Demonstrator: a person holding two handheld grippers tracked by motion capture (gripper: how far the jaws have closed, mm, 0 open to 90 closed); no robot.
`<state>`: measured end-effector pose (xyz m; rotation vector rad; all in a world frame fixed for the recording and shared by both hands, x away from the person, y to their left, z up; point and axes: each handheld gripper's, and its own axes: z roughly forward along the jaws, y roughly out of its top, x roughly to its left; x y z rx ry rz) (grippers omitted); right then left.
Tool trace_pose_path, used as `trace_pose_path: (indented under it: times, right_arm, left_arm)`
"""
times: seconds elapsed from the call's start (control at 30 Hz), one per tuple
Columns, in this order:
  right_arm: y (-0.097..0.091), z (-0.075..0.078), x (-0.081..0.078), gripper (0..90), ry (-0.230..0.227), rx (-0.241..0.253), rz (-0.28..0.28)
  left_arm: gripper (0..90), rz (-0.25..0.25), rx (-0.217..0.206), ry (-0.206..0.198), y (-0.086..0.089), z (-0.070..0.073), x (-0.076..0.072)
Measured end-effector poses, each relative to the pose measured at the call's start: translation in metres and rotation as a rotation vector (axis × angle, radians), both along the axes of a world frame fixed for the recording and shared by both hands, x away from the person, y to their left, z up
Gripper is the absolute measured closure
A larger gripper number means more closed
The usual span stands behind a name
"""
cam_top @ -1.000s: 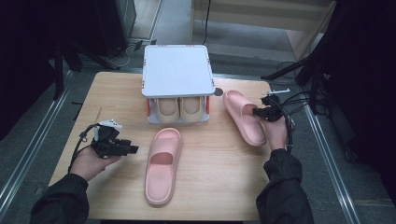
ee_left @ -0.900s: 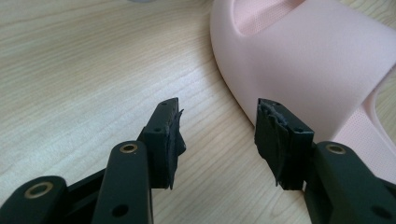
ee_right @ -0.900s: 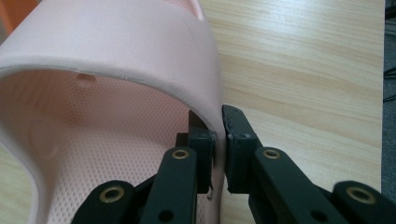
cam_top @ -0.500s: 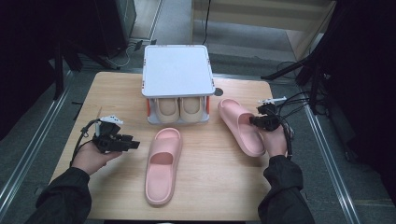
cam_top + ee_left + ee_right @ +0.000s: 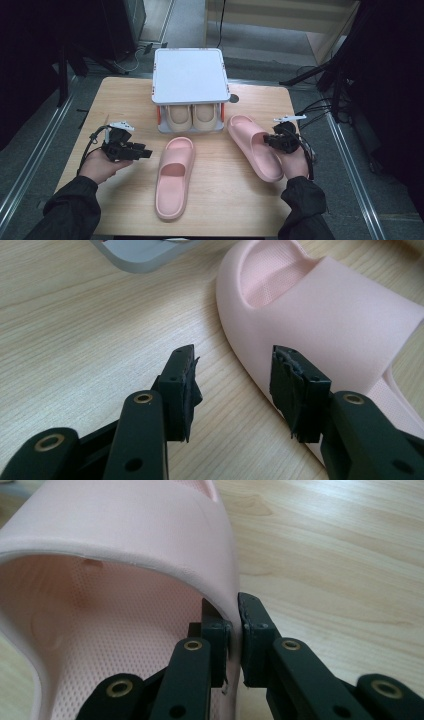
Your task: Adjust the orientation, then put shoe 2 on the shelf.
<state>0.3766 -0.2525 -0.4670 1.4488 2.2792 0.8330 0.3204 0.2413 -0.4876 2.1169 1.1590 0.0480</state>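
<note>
Two pink slippers lie on the wooden table point(image 5: 120, 95). The left slipper point(image 5: 173, 177) point(image 5: 320, 325) rests near the middle, toe toward the rack. My left gripper point(image 5: 142, 153) point(image 5: 232, 385) is open just left of it, jaws spread over bare wood beside the slipper's edge. The right slipper point(image 5: 255, 147) point(image 5: 125, 580) lies angled at the right. My right gripper point(image 5: 270, 140) point(image 5: 233, 630) is shut on the side wall of its strap, one jaw inside and one outside.
A small grey-topped shoe rack point(image 5: 189, 75) stands at the back middle with a pair of beige shoes point(image 5: 191, 117) on its lower shelf. Cables point(image 5: 315, 107) trail off the table's right edge. Dark furniture surrounds the table.
The right gripper has drawn the right slipper toward the person and slightly rightward, away from the rack. The left gripper has shifted a little toward the left slipper.
</note>
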Motion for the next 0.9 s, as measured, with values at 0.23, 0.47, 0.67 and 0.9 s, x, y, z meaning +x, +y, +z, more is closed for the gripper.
trace_pose_path:
  times: [0.23, 0.47, 0.67, 0.9]
  right_arm:
    - [0.013, 0.000, -0.025, 83.7, -0.002, 0.005, 0.042]
    - [0.021, -0.001, -0.041, 83.6, 0.007, -0.002, 0.060]
    - [0.031, -0.002, -0.053, 83.6, 0.006, -0.005, 0.086]
    - [0.047, -0.005, -0.058, 83.5, 0.010, -0.021, 0.129]
  left_arm:
    - [53.4, -0.004, 0.003, 0.003, -0.001, -0.001, -0.001]
    - [56.1, -0.024, 0.006, -0.001, -0.003, 0.000, -0.002]
    - [67.3, -0.050, 0.011, -0.022, -0.006, -0.001, -0.004]
    - [72.9, -0.079, 0.007, -0.008, -0.009, -0.005, -0.005]
